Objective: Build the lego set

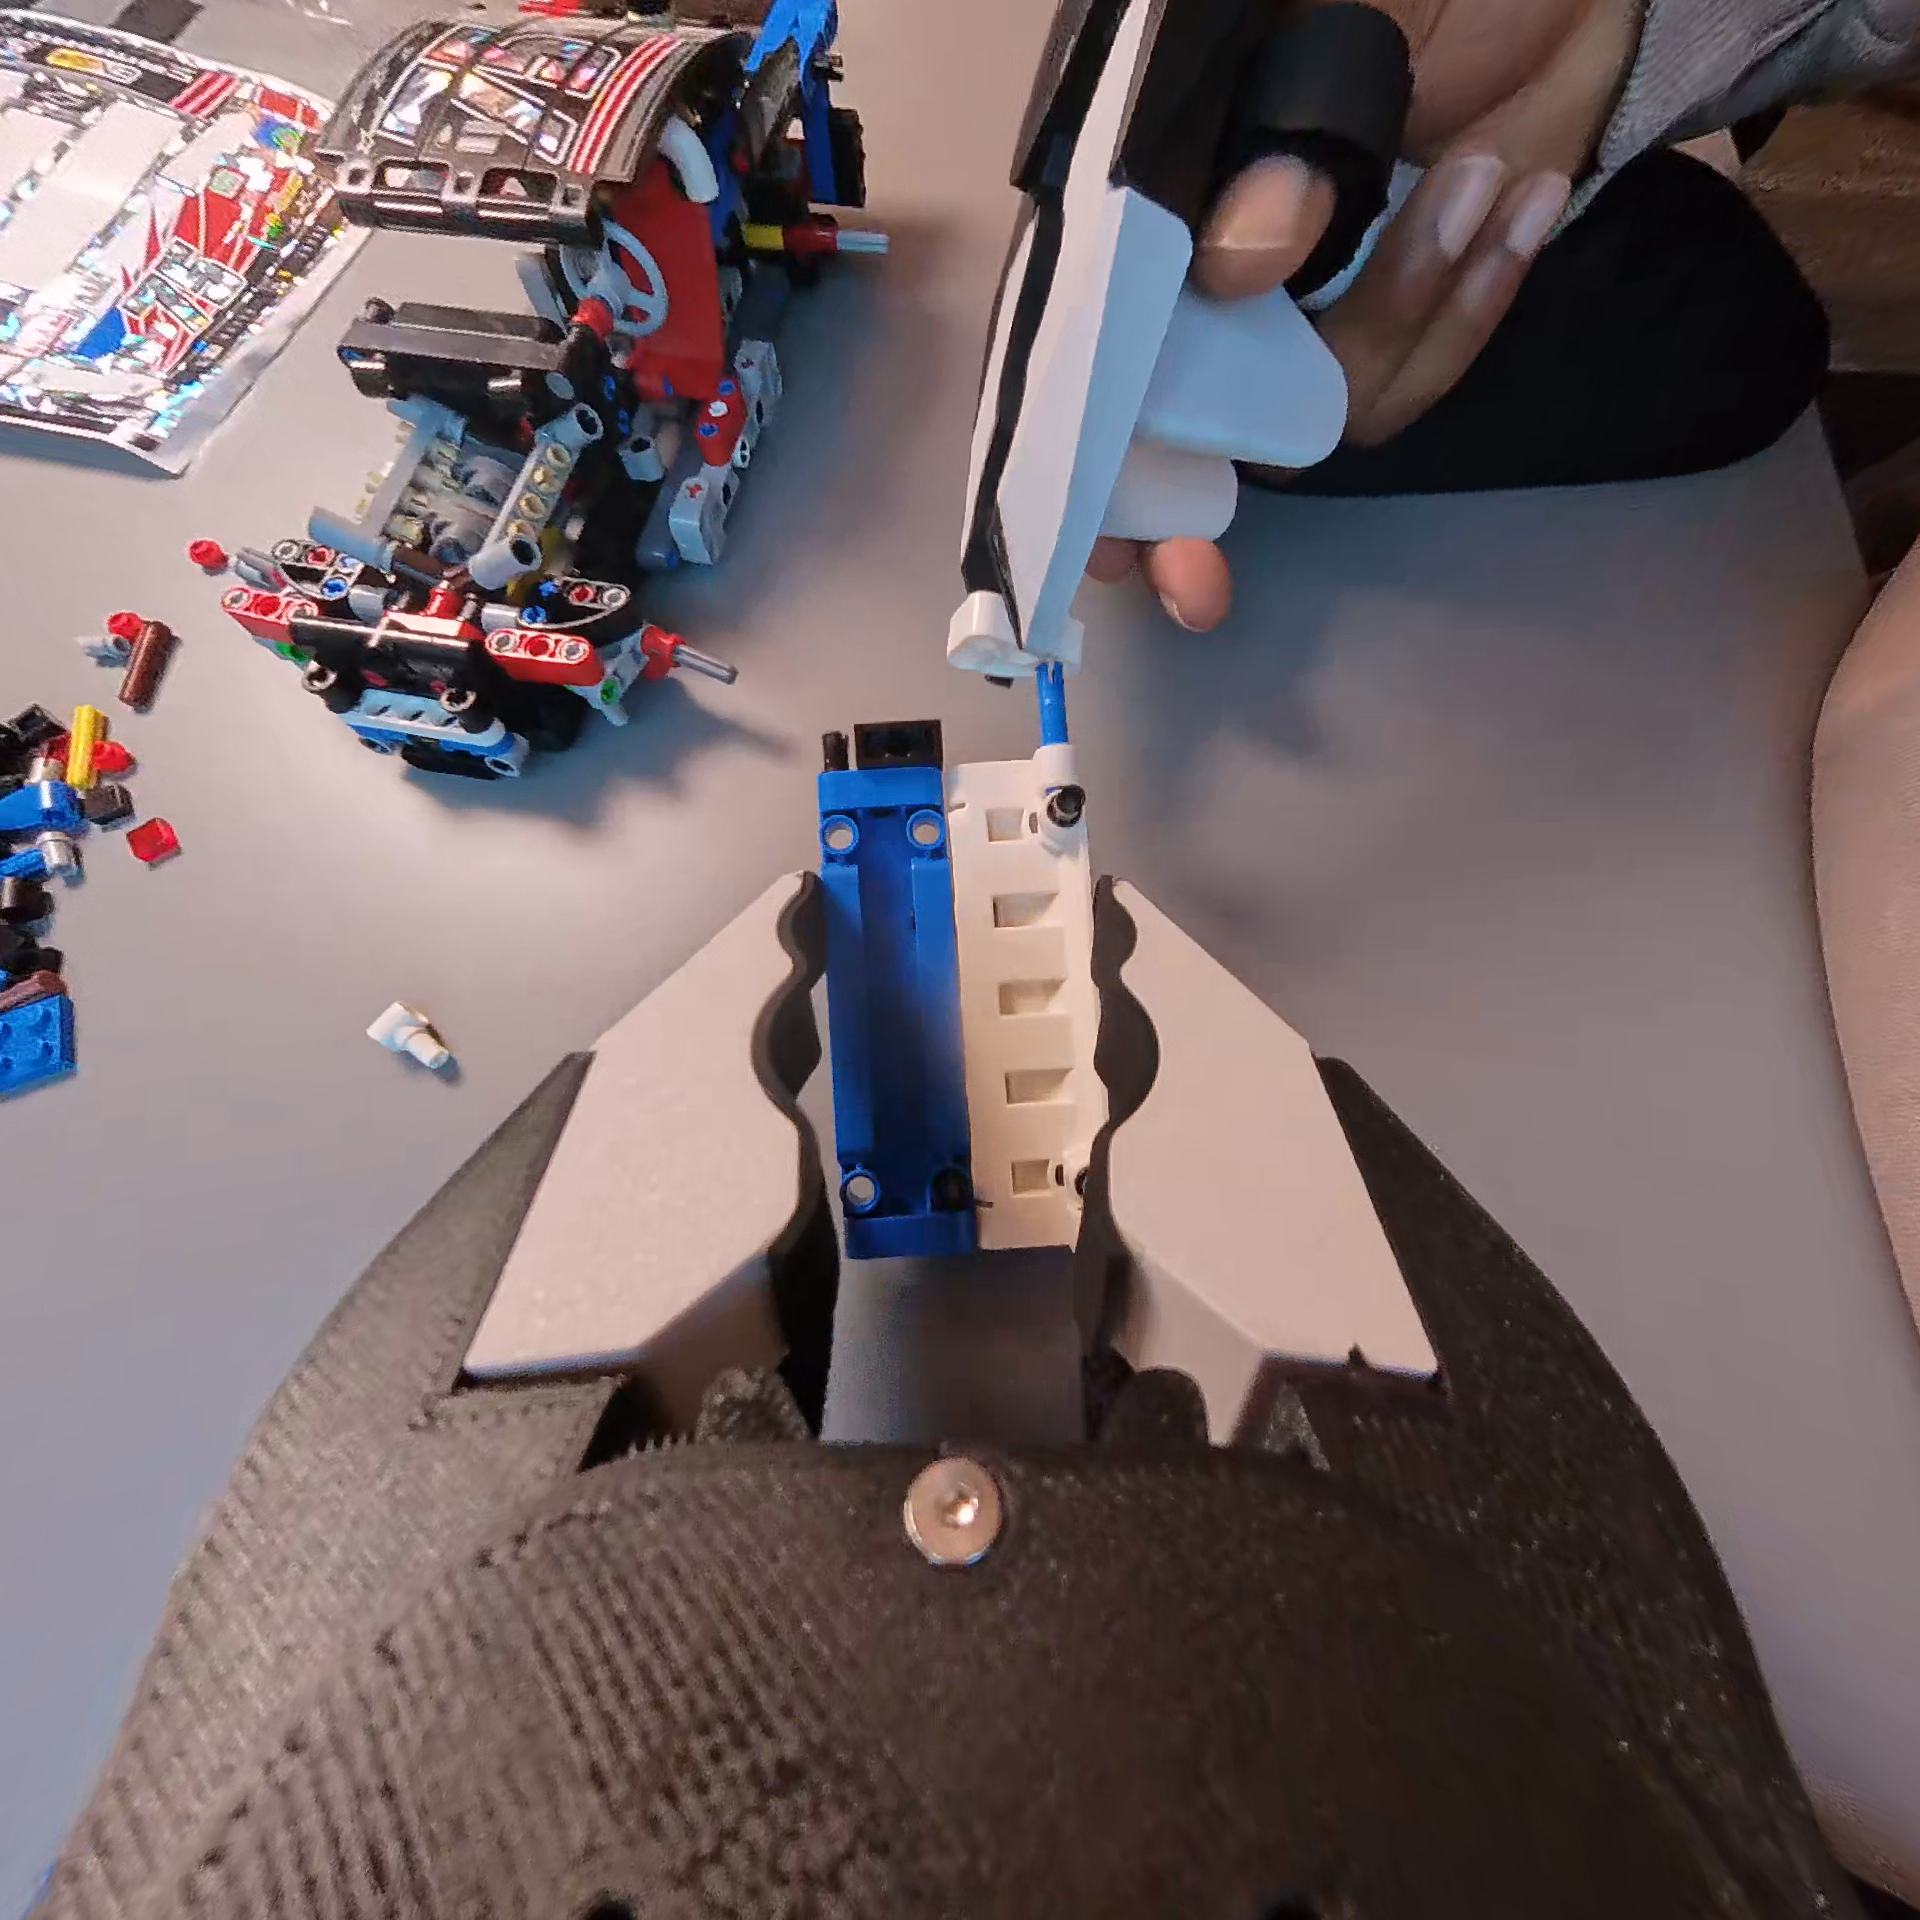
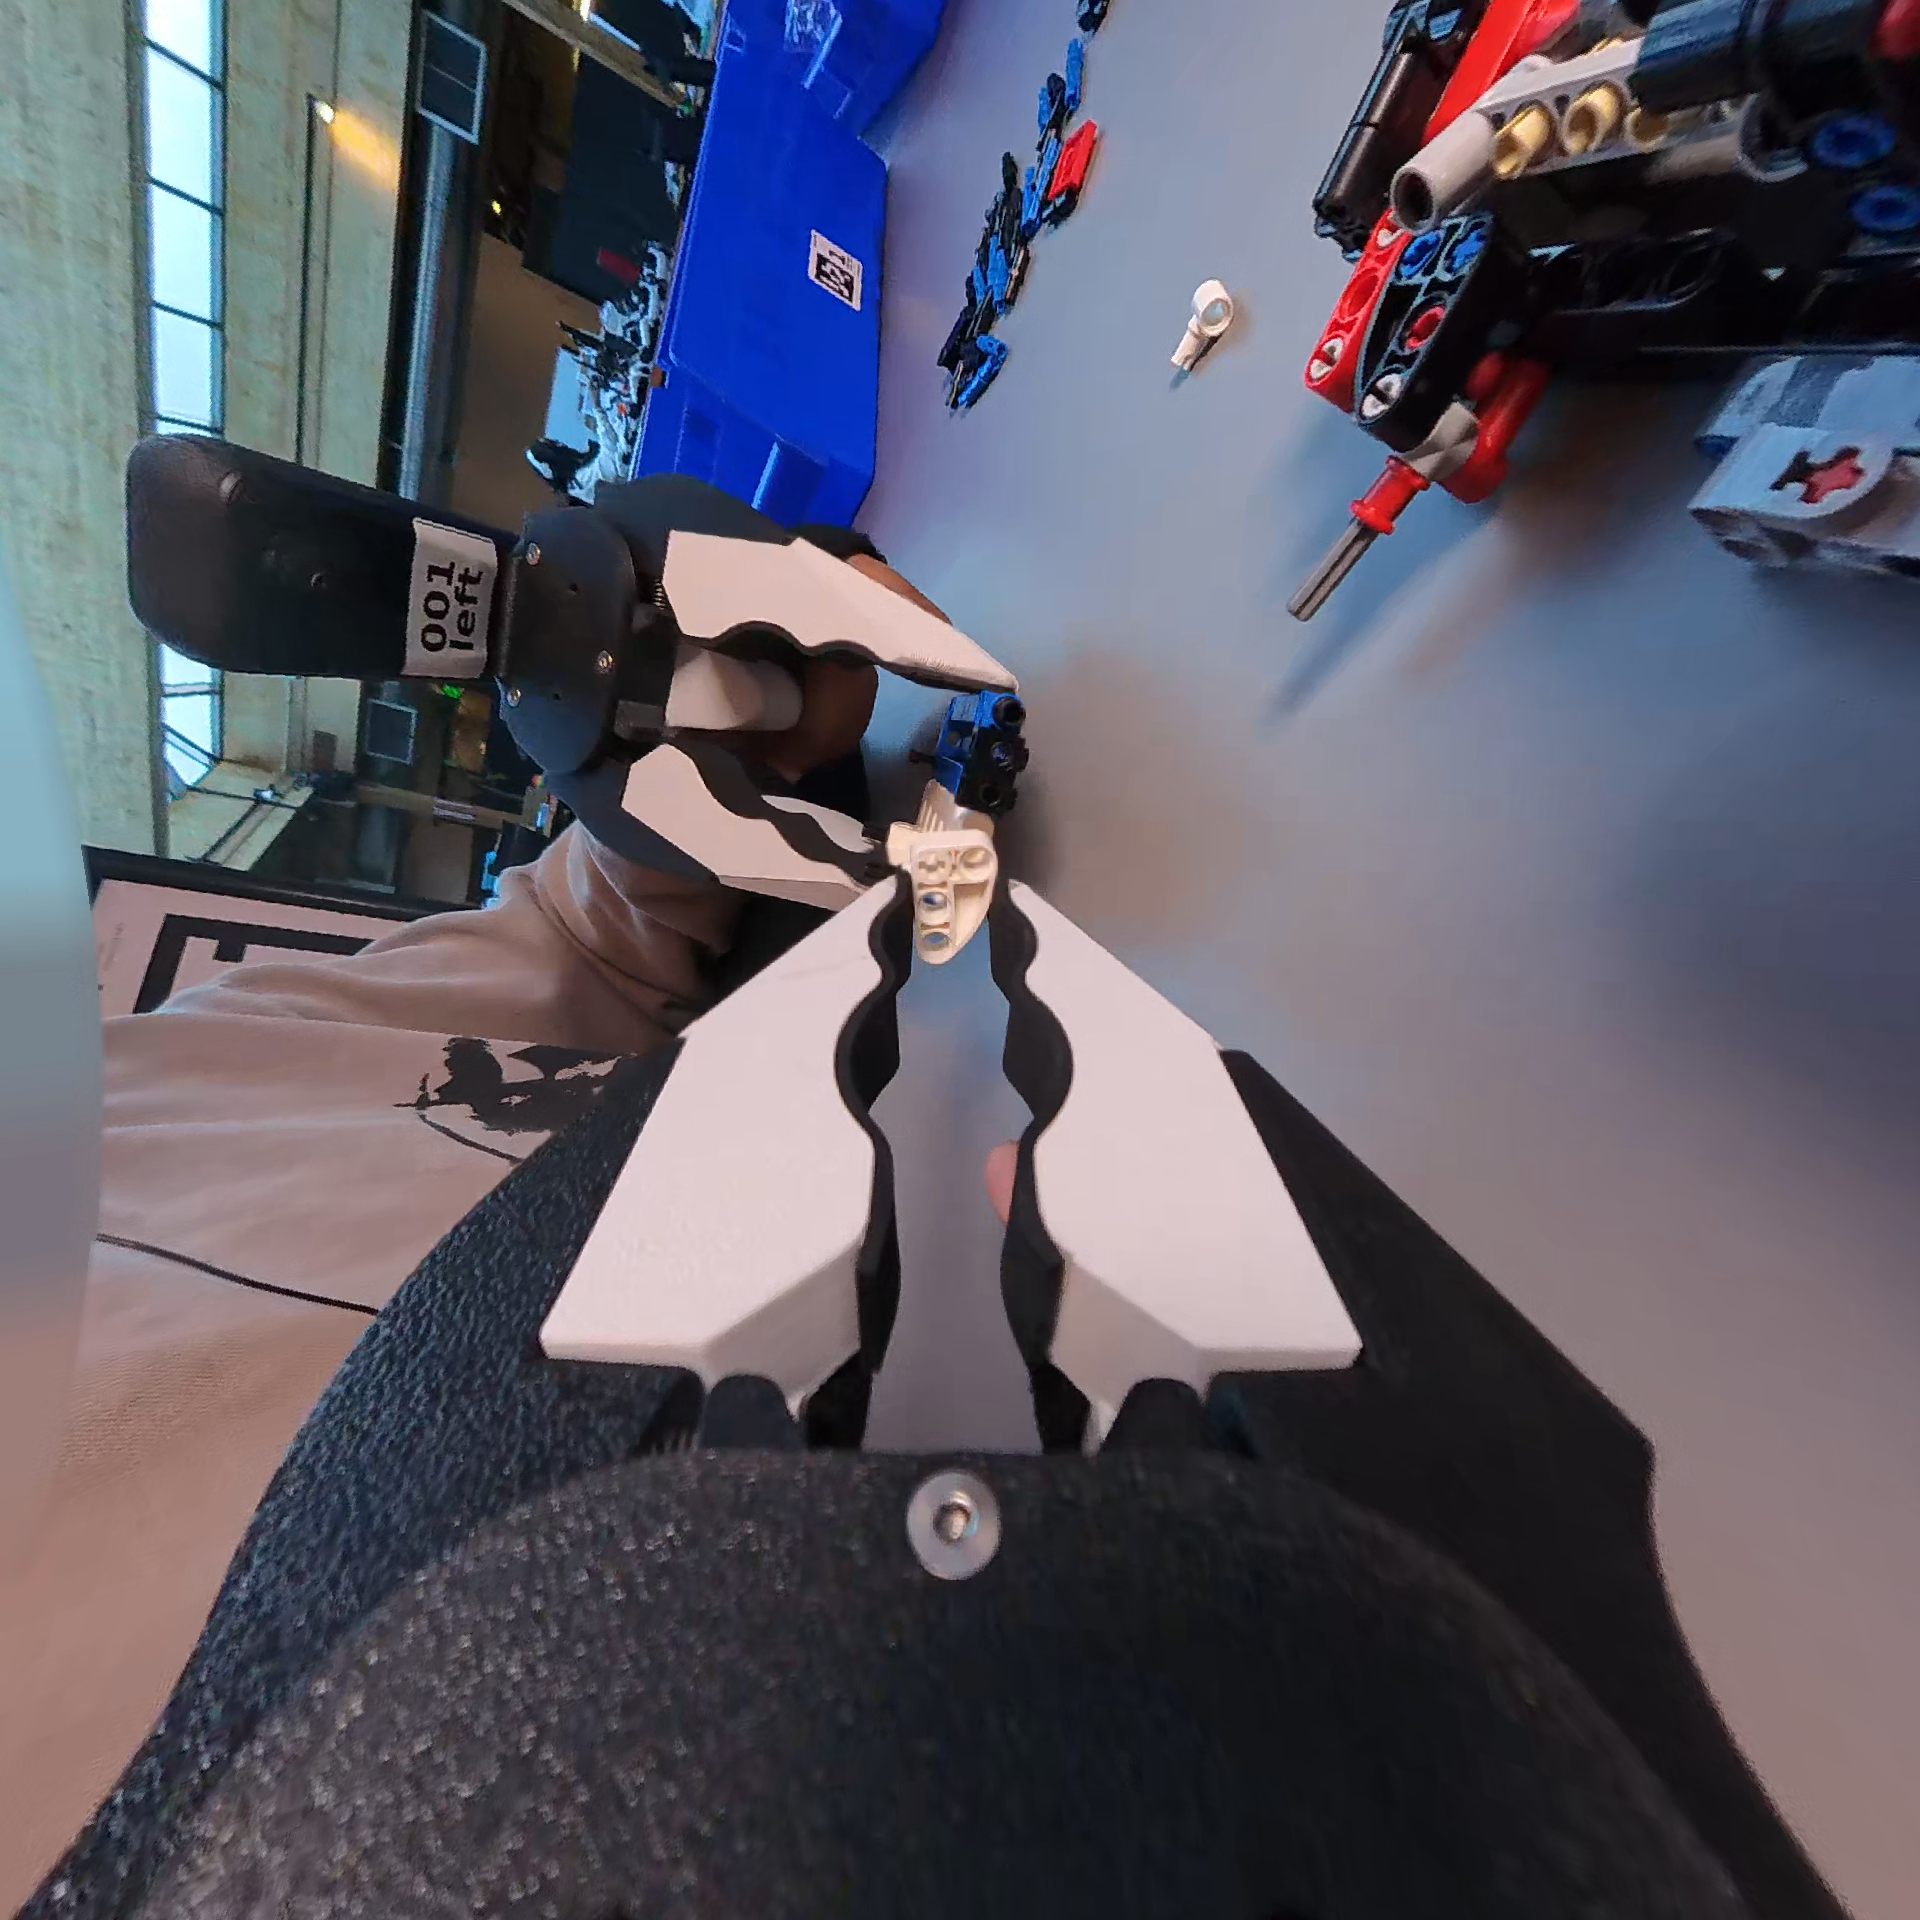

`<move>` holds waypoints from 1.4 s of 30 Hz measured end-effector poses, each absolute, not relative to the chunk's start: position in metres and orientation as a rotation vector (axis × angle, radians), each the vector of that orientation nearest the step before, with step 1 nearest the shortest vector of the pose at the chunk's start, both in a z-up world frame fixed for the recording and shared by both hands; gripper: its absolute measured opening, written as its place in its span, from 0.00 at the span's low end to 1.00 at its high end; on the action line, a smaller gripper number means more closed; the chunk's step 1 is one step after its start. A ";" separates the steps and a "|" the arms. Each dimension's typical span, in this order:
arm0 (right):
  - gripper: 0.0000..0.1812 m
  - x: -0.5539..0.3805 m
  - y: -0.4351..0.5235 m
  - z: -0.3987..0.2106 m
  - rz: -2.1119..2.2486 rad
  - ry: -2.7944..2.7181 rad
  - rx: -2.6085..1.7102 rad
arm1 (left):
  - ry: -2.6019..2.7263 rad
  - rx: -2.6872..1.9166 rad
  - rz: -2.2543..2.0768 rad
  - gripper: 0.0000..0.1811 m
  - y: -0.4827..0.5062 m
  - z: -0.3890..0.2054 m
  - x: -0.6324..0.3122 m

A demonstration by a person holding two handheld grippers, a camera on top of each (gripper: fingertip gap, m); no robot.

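My left gripper [image 1: 951,888] is shut on a sub-assembly made of a blue panel [image 1: 899,1039] and a white slotted panel [image 1: 1034,997], held above the grey table. My right gripper [image 1: 1013,655] comes in from the top right, shut on a small white connector [image 1: 982,636]. A blue pin [image 1: 1051,707] runs from that connector to a white end piece [image 1: 1060,779] at the sub-assembly's far corner. In the right wrist view my right gripper [image 2: 948,888] pinches the white connector [image 2: 945,894] against the sub-assembly's blue and black end [image 2: 982,748], which the left gripper [image 2: 940,774] holds.
A part-built red, black and blue car model [image 1: 520,416] stands at the far left, with a booklet [image 1: 135,239] beyond it. Loose pieces [image 1: 62,831] lie at the left edge, and one small white piece [image 1: 410,1034] lies alone. A blue bin [image 2: 769,260] stands at the table's end. The gap from one gripper's tips to the other's is roughly 4 cm.
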State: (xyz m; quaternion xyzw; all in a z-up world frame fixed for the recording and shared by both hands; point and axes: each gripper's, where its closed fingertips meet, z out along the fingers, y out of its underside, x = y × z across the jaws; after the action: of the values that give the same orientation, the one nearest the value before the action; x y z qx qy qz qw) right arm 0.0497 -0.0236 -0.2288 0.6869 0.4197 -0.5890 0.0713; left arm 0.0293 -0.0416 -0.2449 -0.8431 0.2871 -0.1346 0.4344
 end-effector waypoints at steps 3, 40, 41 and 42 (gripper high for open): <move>0.07 0.048 -0.026 -0.229 -1.773 1.211 2.078 | 0.738 -2.094 -0.316 0.28 -0.042 -0.247 0.030; 0.06 0.024 -0.026 -0.242 -1.894 1.274 2.435 | 0.492 -2.212 -0.297 0.27 -0.044 -0.257 0.012; 0.06 0.024 -0.023 -0.240 -1.881 1.361 2.444 | 0.485 -2.214 -0.305 0.27 -0.045 -0.257 0.011; 0.06 0.024 -0.022 -0.239 -1.866 1.416 2.440 | 0.473 -2.214 -0.311 0.27 -0.045 -0.257 0.009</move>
State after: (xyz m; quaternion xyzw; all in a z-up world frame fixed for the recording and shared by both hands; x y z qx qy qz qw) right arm 0.0238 -0.0215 -0.2386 0.7161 0.4157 -0.5477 -0.1201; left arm 0.0095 -0.0448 -0.2566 -0.8814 0.1881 -0.1237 0.4152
